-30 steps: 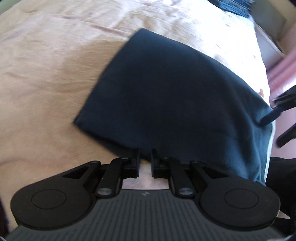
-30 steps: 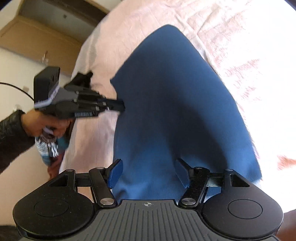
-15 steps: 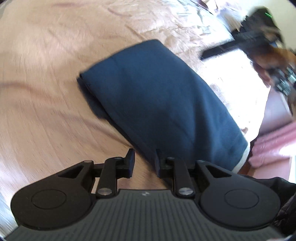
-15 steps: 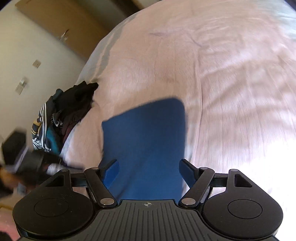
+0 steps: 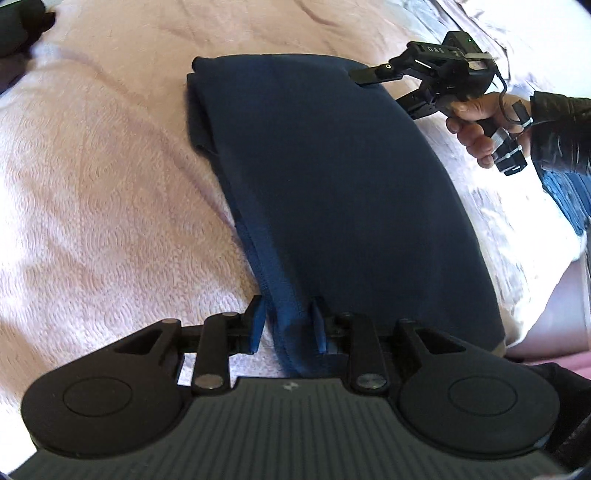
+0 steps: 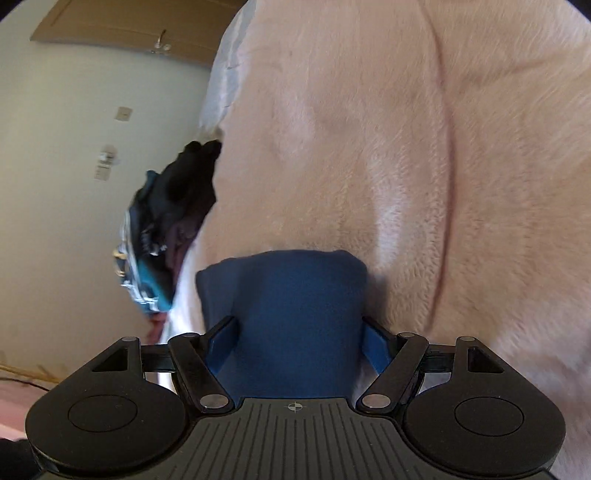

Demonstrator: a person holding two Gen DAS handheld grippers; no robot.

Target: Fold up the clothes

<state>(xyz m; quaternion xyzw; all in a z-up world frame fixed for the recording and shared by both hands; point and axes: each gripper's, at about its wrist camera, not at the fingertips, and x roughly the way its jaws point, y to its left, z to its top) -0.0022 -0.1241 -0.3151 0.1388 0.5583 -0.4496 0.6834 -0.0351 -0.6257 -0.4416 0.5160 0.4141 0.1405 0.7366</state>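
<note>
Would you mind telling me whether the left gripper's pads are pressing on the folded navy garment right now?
Apart. The left wrist view shows the left gripper opening astride the navy garment's near hem, with pale blanket showing between the left pad and the cloth.

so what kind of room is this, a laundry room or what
Most likely a bedroom. The folded navy garment lies on a wide bed under a fuzzy pink blanket, a pile of clothes sits at its edge, and a wooden door stands in the plain wall behind.
</note>
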